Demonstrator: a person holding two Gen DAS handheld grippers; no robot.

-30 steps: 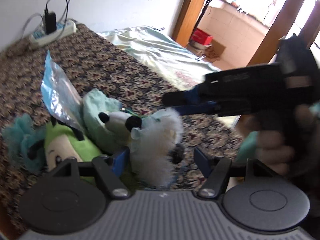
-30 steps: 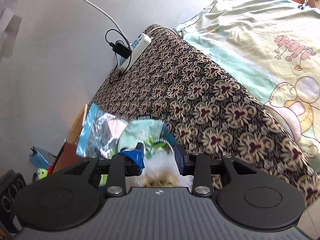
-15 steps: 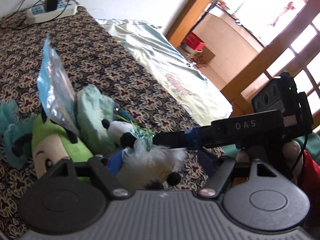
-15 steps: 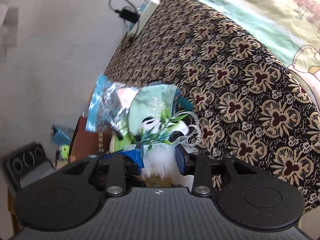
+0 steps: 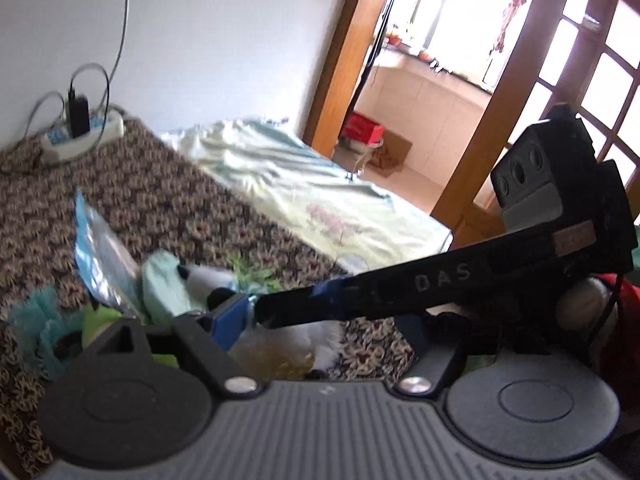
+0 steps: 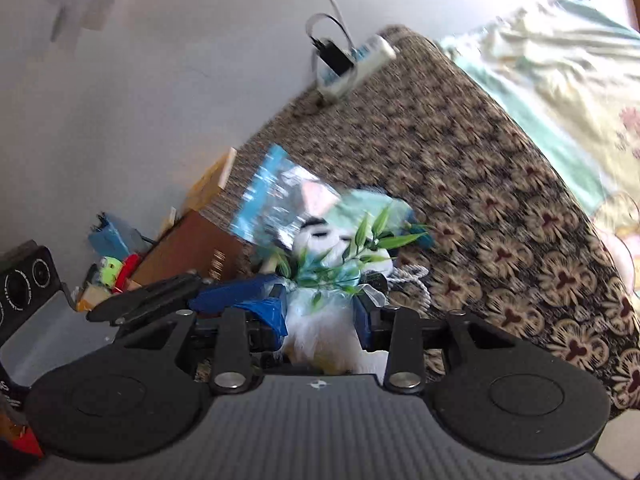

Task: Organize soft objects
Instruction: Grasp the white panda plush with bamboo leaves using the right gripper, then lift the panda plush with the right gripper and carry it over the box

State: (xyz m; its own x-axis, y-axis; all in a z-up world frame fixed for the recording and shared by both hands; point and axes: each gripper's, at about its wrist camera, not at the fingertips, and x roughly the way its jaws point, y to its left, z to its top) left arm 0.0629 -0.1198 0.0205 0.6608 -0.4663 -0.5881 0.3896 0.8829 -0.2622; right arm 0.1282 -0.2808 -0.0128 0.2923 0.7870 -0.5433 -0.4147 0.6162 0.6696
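Note:
A white panda plush [image 6: 340, 246] with green bamboo leaves lies on the patterned bedspread [image 6: 480, 184]. My right gripper [image 6: 320, 314] is shut on its fluffy white body, which fills the gap between the blue pads. In the left wrist view the same white fluff [image 5: 316, 336] sits between the wide-set fingers of my left gripper [image 5: 322, 326]. That gripper is open, and its right pad stands clear of the plush. The right gripper [image 5: 260, 314] reaches in there from the right. Beside the panda lie a green plush [image 5: 96, 316], a teal fluffy toy [image 5: 32, 320] and a blue foil bag [image 5: 100, 264].
A power strip with a black charger [image 5: 80, 132] rests against the wall at the head of the bed. A pale green sheet [image 5: 312, 188] covers the far half. A brown box [image 6: 192, 248] and small clutter stand off the bed's left edge. A wooden door frame [image 5: 500, 120] rises at right.
The right gripper came in from the upper right and now crosses low between the left gripper's fingers, holding the fluff. Both cameras rose and tilted, and the panda's head came into the right view.

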